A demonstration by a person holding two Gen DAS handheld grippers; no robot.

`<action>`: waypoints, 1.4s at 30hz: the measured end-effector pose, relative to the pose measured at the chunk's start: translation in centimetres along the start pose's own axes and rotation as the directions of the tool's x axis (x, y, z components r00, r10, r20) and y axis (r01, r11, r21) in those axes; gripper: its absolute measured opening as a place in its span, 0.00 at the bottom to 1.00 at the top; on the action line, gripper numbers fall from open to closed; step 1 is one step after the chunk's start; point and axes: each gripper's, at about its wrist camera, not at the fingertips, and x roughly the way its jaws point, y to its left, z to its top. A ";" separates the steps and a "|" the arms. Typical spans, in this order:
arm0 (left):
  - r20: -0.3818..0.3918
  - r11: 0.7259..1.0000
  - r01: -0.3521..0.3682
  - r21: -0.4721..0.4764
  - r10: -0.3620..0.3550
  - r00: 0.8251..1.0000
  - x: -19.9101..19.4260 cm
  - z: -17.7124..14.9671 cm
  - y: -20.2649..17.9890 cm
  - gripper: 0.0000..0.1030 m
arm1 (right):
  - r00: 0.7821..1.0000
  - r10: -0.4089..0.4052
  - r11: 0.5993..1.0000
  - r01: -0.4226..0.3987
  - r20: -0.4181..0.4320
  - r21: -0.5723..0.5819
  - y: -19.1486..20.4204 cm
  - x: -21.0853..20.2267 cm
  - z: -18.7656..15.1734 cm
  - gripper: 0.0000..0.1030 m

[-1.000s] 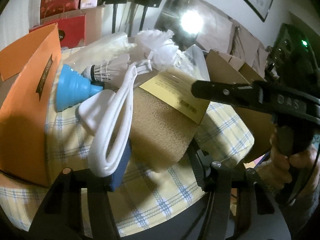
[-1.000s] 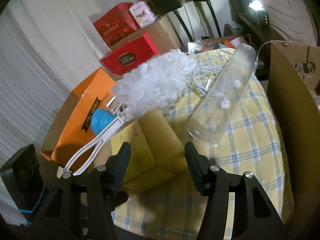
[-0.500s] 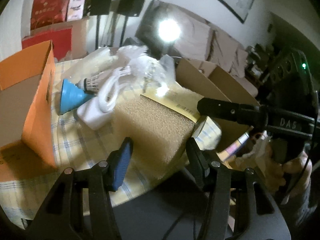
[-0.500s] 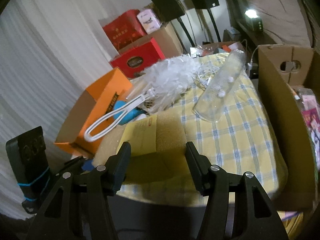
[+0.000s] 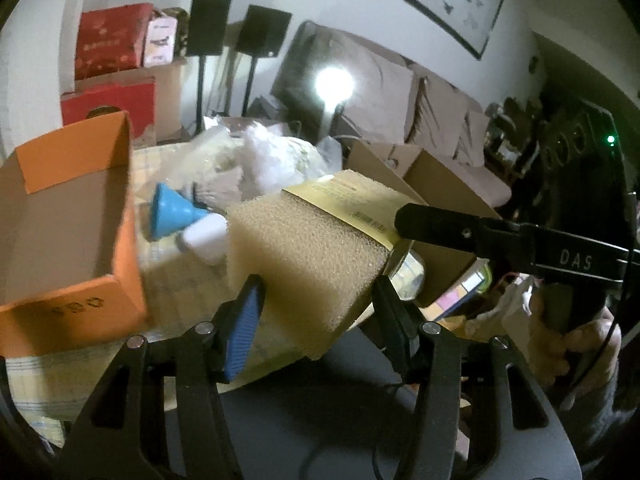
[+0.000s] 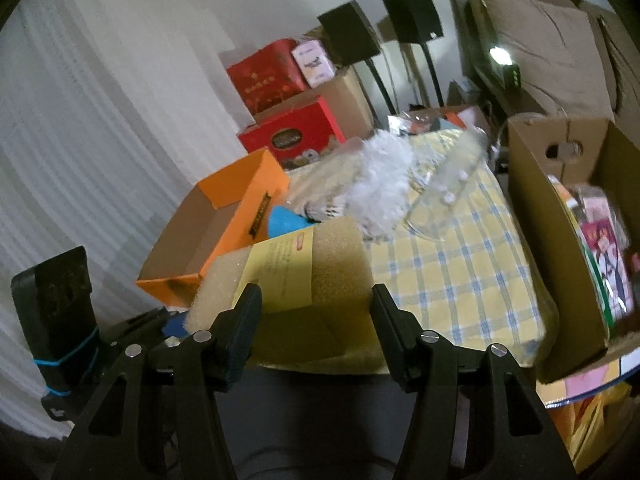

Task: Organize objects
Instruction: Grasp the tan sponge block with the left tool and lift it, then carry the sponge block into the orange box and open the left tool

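Note:
A big tan sponge block (image 5: pixel 304 256) with a yellow paper label is held off the table by both grippers. My left gripper (image 5: pixel 320 312) is shut on one end of it. My right gripper (image 6: pixel 312 320) is shut on the other end, where the sponge (image 6: pixel 320 272) shows its label. The right gripper's body also shows in the left wrist view (image 5: pixel 520 240). An open orange box (image 5: pixel 68 216) stands on the checked table to the left; it also shows in the right wrist view (image 6: pixel 224 232).
A blue funnel (image 5: pixel 168 212), a white duster (image 6: pixel 380 184) and a clear plastic tube (image 6: pixel 448 196) lie on the yellow checked cloth (image 6: pixel 460 272). A brown cardboard box (image 6: pixel 560 240) with items stands to the right. Red boxes and speakers stand behind.
Both grippers have pulled back and up from the table with the sponge between them. The white looped duster handle that lay on the sponge is no longer on it.

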 end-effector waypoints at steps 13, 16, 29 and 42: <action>0.138 0.980 -0.043 -0.196 0.071 0.988 -6.2 3.0 9.4 0.54 | 0.992 0.122 0.986 -0.124 -0.025 -0.108 7.3 5.3 3.6 0.57; 0.158 0.969 -0.038 -0.244 0.078 0.984 -7.6 3.4 11.5 0.54 | 0.983 0.179 0.976 -0.183 -0.045 -0.120 9.0 6.4 4.5 0.56; 0.133 0.924 -0.082 -0.373 0.140 0.981 -8.7 2.1 19.2 0.56 | 0.955 0.245 0.944 -0.274 -0.166 -0.185 14.5 13.5 5.3 0.56; 0.021 0.917 -0.097 -0.388 0.114 0.993 -4.1 0.6 22.2 0.63 | 0.964 0.174 0.951 -0.217 -0.199 -0.220 14.6 17.9 4.0 0.55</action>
